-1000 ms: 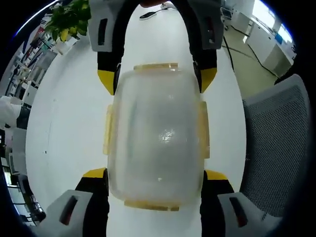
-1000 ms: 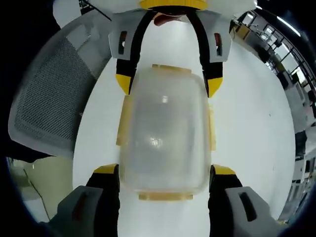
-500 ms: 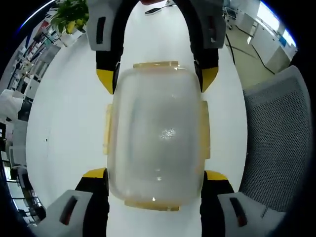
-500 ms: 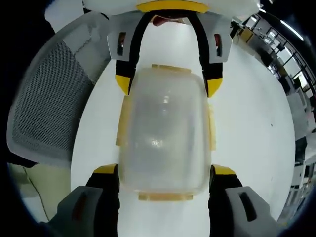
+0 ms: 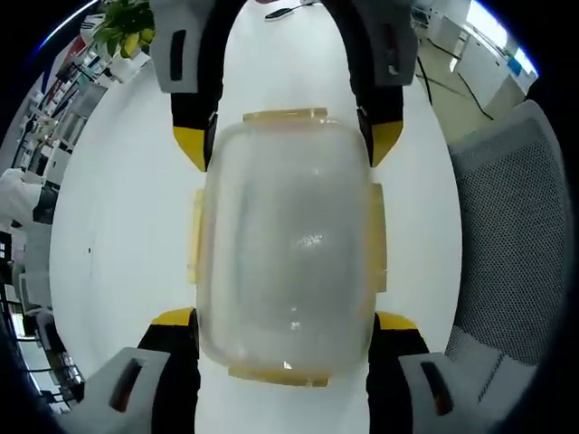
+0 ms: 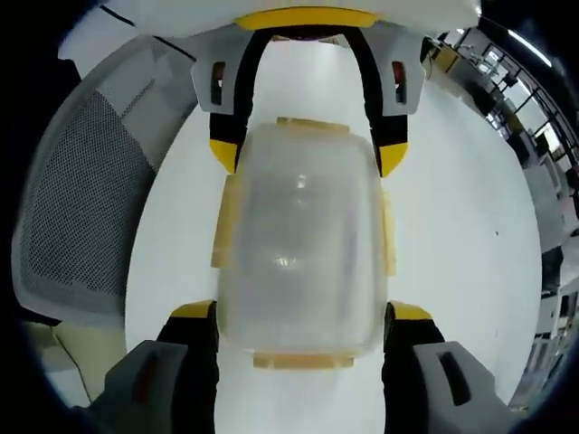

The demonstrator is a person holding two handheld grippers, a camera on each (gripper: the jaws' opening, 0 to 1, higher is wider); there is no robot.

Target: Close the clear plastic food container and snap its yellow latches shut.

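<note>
While the frosted clear plastic food container (image 5: 288, 262) with yellow latches (image 5: 284, 116) sits on our white table (image 5: 118, 208), both grippers, left gripper (image 5: 285, 321) and right gripper (image 6: 303, 316), straddle its ends, jaws wide.

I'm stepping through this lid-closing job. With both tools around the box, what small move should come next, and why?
Probably a latch press. The clear plastic food container sits on the white table, its lid seemingly seated, between the left tool and the right tool. The pale yellow latches appear splayed outward, so easing one tip against a side latch looks sensible.
</note>
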